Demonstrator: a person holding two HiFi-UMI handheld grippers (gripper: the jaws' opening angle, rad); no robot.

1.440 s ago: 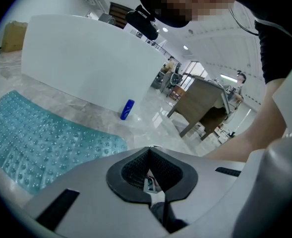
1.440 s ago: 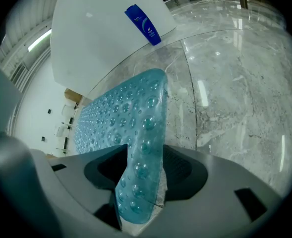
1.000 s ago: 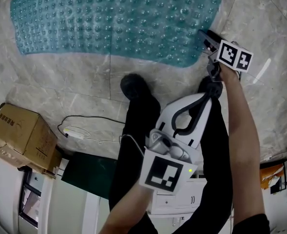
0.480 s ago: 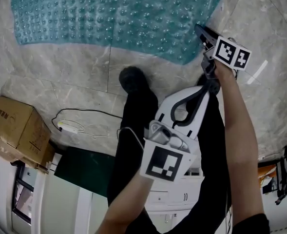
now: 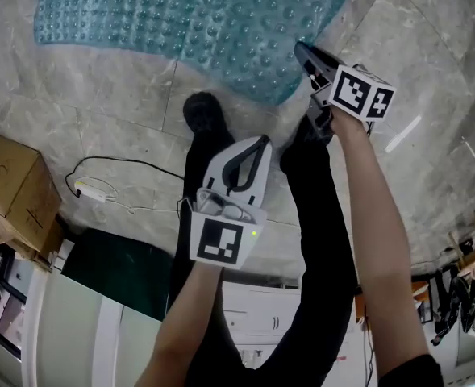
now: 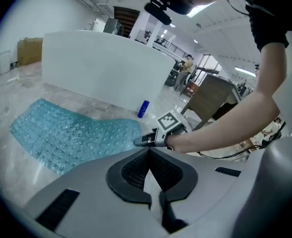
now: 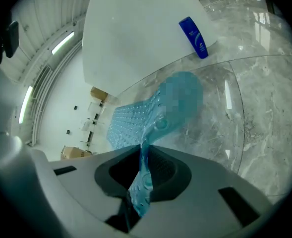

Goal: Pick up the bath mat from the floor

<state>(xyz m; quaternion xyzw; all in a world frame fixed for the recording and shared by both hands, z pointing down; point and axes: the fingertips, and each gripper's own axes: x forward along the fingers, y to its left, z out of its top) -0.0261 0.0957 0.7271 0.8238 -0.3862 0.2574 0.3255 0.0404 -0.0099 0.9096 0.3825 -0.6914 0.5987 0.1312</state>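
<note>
The teal, bubble-studded bath mat (image 5: pixel 189 22) lies on the marble floor at the top of the head view. Its near right corner is lifted. My right gripper (image 5: pixel 303 53) is on that corner; its jaws have just been closing, and in the right gripper view (image 7: pixel 142 155) a strip of the mat (image 7: pixel 136 118) is pinched between them. My left gripper (image 5: pixel 257 141) hangs lower in the head view, above the person's legs and apart from the mat. Its jaws (image 6: pixel 148 150) are shut with nothing between them. The mat (image 6: pixel 71 135) and the right gripper (image 6: pixel 146 140) show beyond them.
A blue bottle (image 7: pixel 193 36) lies on the floor by a white curved wall (image 6: pixel 101 68). A cardboard box (image 5: pixel 7 192), a cable with a power strip (image 5: pixel 88 192) and a dark green panel (image 5: pixel 116 272) sit at left. The person's dark shoe (image 5: pixel 203 115) stands near the mat's edge.
The right gripper has closed on the mat's corner and risen, pulling that corner off the floor. The left gripper has shifted left and up in the head view.
</note>
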